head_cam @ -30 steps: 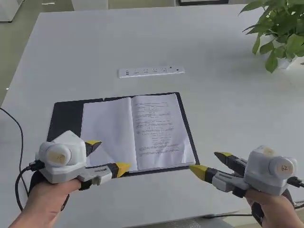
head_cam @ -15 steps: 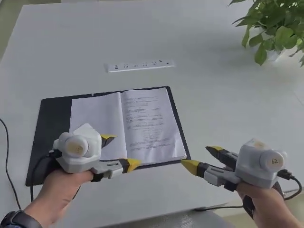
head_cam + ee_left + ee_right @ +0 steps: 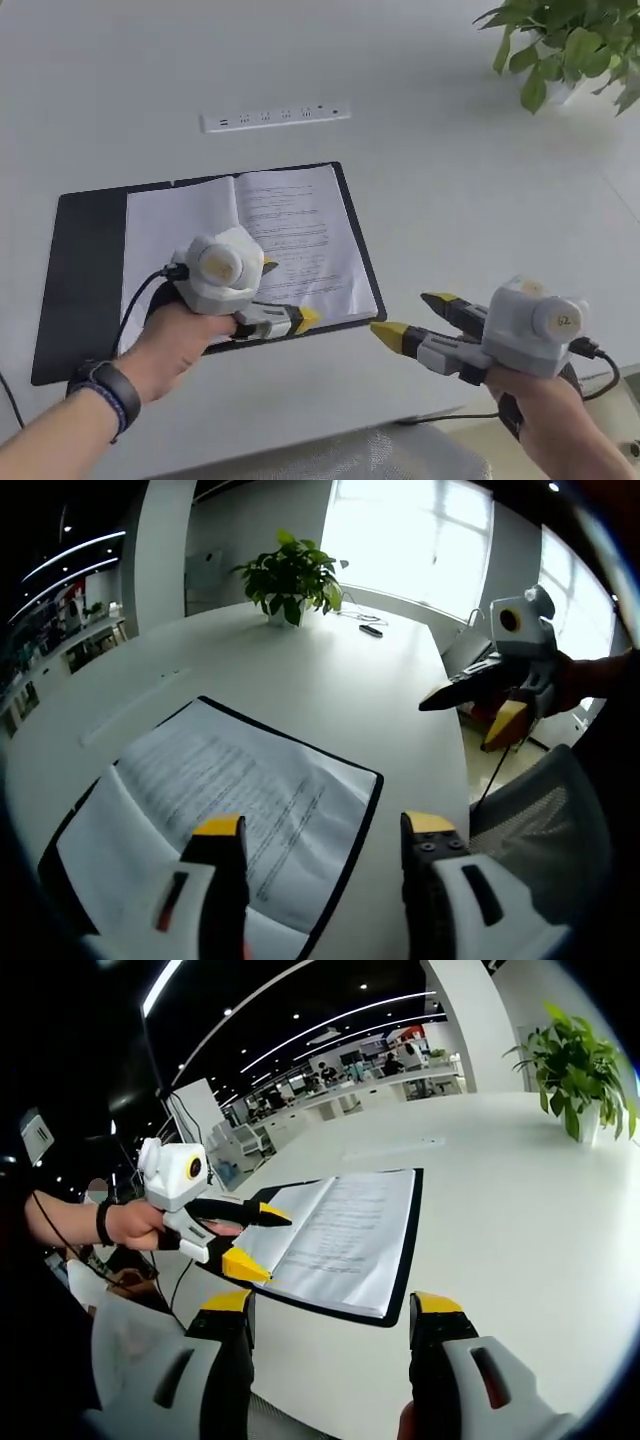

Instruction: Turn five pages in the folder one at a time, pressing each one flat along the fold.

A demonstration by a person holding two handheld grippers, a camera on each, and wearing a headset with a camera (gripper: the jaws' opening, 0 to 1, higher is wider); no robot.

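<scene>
The black folder point(image 3: 78, 270) lies open and flat on the white table point(image 3: 470, 190) before you, white printed pages point(image 3: 290, 235) facing up. Your left gripper point(image 3: 288, 292) hovers over the near right corner of the right page, yellow-tipped jaws apart and holding nothing, and your right gripper point(image 3: 410, 314) hangs just beside that corner over the table, jaws likewise apart. Beyond the folder lies a white power strip point(image 3: 275, 117), with a green leafy plant point(image 3: 570, 40) at the far right.
</scene>
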